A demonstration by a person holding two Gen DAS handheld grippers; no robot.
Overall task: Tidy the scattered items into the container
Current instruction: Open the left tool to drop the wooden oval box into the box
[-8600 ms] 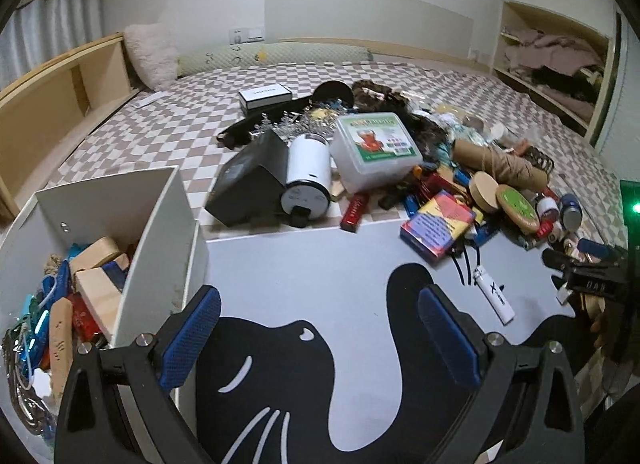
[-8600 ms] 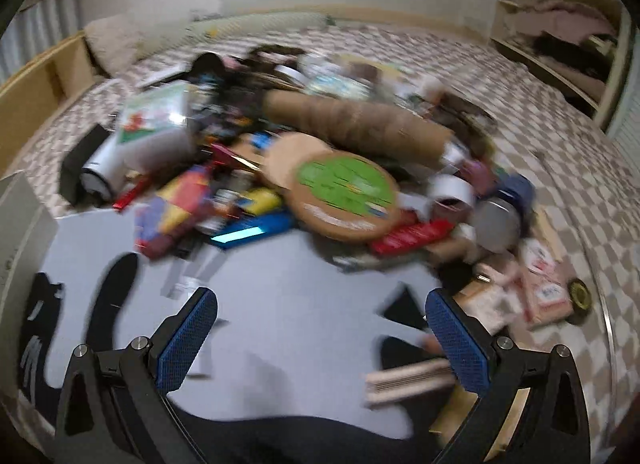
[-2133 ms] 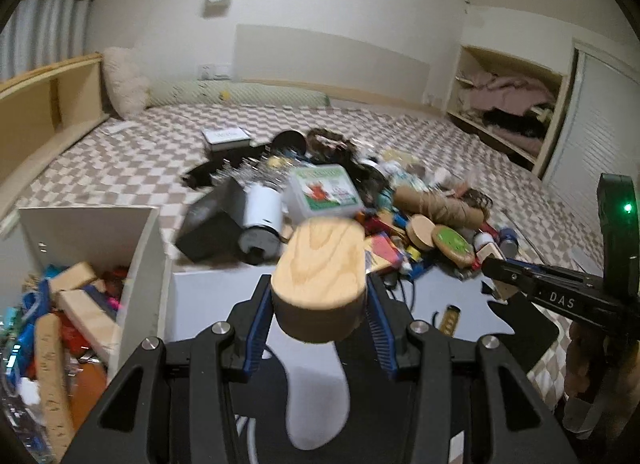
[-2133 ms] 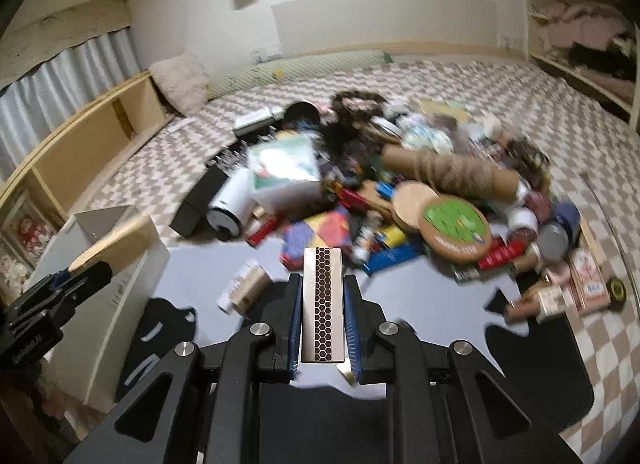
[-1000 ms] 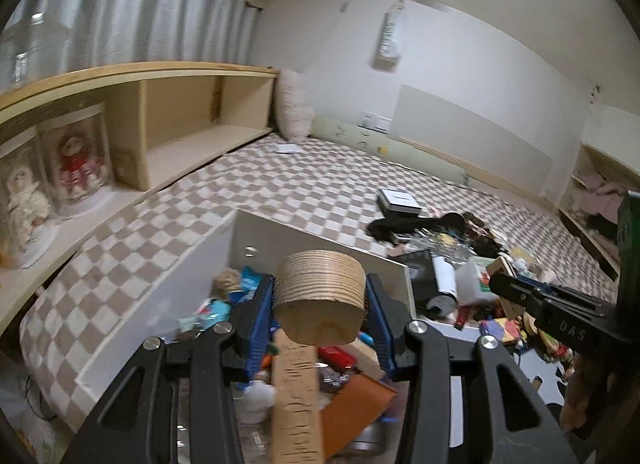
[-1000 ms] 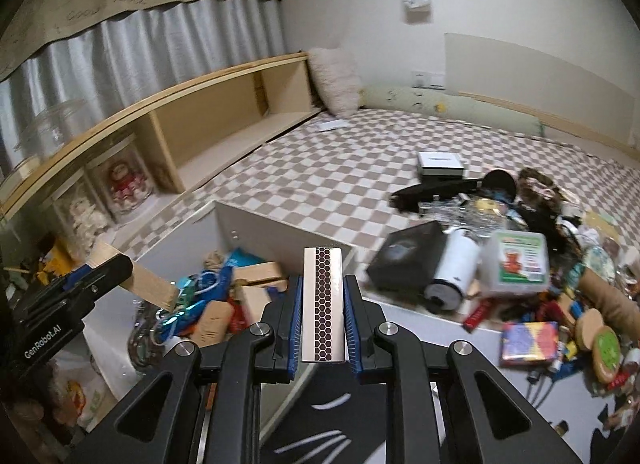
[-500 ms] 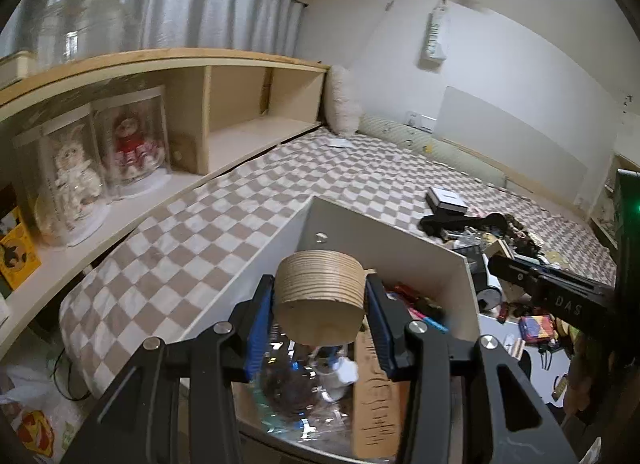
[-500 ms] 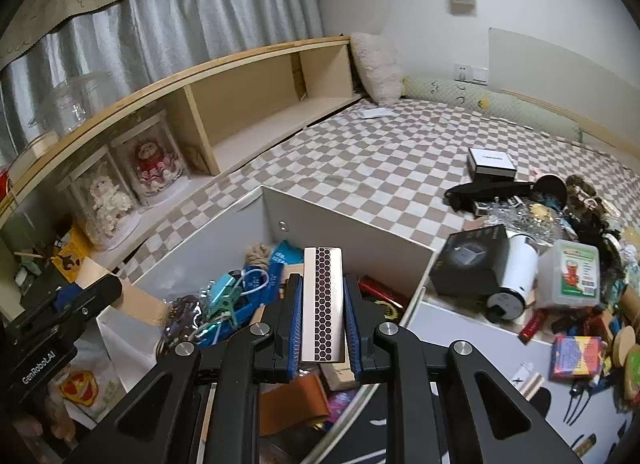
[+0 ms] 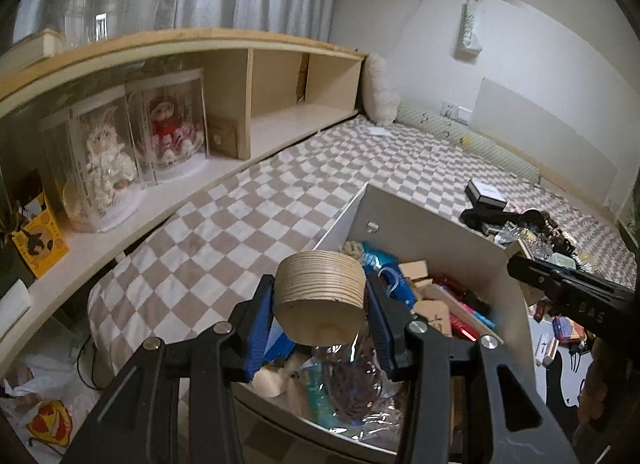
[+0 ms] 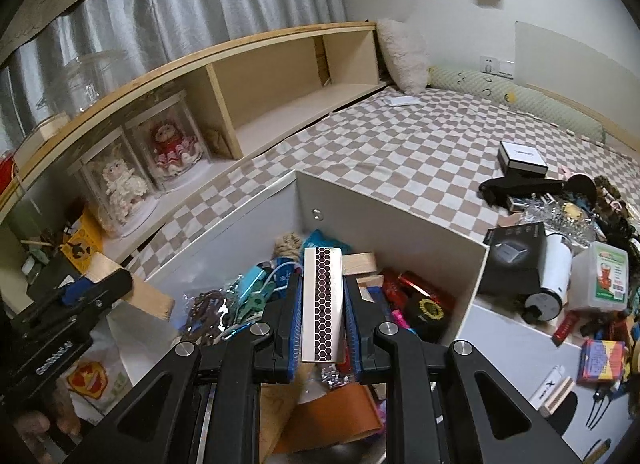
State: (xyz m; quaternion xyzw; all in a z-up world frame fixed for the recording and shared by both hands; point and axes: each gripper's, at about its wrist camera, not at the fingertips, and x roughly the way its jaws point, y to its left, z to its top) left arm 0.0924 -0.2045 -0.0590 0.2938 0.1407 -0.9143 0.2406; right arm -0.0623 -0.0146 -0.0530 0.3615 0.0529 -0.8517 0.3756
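1. While both claws hang over the white bin (image 10: pixel 384 232), the step in hand looks like the drop: each holds a piece above the heap inside, and a pile of clutter (image 10: pixel 576 264) lies on the floor off to the right claw's right.
2. Below and ahead of both claws, the bin is crowded with blocks, cords, foil and a brown flap; little bare floor shows in it.
3. Clamped tight in the left claw (image 9: pixel 320 306) is a wood disc (image 9: pixel 320 296), thick, pale, ringed with ply lines on its edge, above the bin's near-left corner.
4. Pinched narrow in the right claw (image 10: pixel 322 304) is a matchbox (image 10: pixel 322 304), slim and silvery with a dark honeycomb strike strip, standing on end between the pads over the bin's middle.
5. Next, I'd judge, each claw need only part its pads; the disc may roll off the heap, so a low release suits it.
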